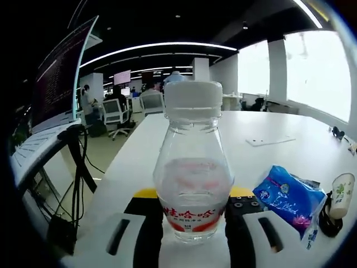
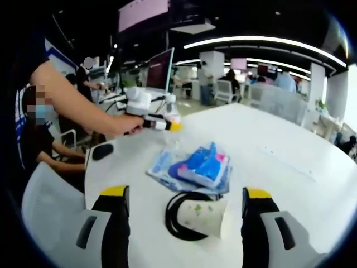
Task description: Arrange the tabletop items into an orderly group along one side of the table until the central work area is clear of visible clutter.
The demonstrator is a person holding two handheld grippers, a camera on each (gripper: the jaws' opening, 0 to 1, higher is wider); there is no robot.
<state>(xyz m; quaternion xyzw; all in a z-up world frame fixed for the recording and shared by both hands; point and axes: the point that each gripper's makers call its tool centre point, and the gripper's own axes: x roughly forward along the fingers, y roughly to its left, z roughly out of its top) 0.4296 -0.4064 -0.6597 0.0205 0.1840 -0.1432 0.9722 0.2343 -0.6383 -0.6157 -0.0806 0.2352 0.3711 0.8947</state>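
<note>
- The water bottle (image 1: 192, 167) stands upright on the white table (image 1: 279, 167), near its edge, squarely between the left gripper (image 1: 192, 237) jaws, which sit close on either side of its base.
- From here it looks as if both jaws press the bottle's lower sides, so I judge it gripped rather than merely framed; the hold is low, well under the white cap (image 1: 193, 99).
- With a grip that low, the bottle could tip, so I'd slide or carry it level and slowly, and set it down flat at the table's side.
- In the right gripper view, the left gripper (image 2: 159, 124) shows in a hand (image 2: 120, 125) with the bottle at its tip, beyond the other clutter.
- The right gripper (image 2: 184, 223) has its jaws spread wide and holds nothing; they hang over the table.
- Between those jaws lies a paper cup (image 2: 203, 216) on its side across a coiled black cable (image 2: 177, 220).
- Just beyond sit blue packets (image 2: 195, 166), still mid-table and waiting to be grouped.
</note>
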